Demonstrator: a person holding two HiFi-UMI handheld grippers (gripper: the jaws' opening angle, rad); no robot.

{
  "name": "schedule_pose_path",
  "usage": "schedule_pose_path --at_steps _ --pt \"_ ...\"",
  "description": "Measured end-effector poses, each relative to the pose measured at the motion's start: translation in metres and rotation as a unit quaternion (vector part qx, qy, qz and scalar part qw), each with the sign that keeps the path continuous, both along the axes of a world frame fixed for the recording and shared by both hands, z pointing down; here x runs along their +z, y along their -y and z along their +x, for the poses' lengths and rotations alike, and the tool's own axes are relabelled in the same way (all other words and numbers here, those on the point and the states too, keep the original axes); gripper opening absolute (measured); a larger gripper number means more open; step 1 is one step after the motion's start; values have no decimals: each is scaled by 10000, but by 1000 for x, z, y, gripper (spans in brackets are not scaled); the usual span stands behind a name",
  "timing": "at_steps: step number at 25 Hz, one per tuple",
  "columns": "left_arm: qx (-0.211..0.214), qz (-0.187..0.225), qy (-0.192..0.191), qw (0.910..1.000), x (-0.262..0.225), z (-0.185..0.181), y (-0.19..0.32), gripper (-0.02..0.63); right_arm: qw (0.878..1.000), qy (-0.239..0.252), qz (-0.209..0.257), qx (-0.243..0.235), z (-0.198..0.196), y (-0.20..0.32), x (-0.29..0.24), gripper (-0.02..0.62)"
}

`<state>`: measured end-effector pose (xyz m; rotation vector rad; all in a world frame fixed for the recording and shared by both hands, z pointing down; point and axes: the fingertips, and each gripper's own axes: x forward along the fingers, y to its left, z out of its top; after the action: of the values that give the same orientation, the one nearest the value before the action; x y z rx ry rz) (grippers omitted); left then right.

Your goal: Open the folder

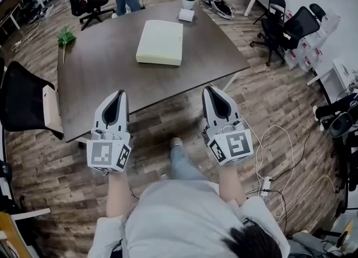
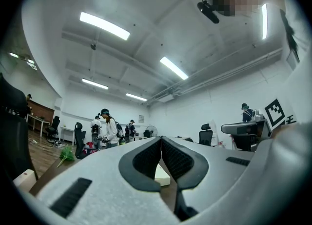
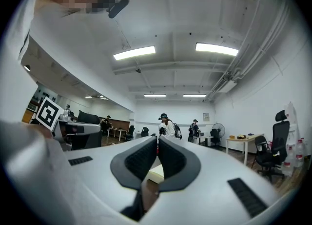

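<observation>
Room: open office, wood floor, dark table point(image 1: 100, 83) in the upper middle of the head view
Left edge: black chair point(image 1: 22, 103) against the table's side
Left gripper point(image 1: 118, 95): jaws clenched, empty, at the near table edge
Folder point(image 1: 160, 42): upper centre, flat, closed, well apart from both grippers
Right gripper point(image 1: 211, 90): jaws clenched, empty, at the near edge
Progress: nothing done; reach, grasp and lift of cover remain
Clearance: bare tabletop all round the folder; white box point(image 1: 187, 15) near its far right corner
</observation>
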<state>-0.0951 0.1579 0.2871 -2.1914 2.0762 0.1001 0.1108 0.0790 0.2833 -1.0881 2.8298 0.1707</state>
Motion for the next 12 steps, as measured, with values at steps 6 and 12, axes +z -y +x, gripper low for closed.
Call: schedule_pose_path --at_steps 6,12 --pt "-95 23 42 9999 -5 -22 44 10 9999 56 -7 -103 -25 50 -2 15" --pt "-238 68 39 9997 -11 -41 92 11 9997 53 39 -251 -46 105 -8 15"
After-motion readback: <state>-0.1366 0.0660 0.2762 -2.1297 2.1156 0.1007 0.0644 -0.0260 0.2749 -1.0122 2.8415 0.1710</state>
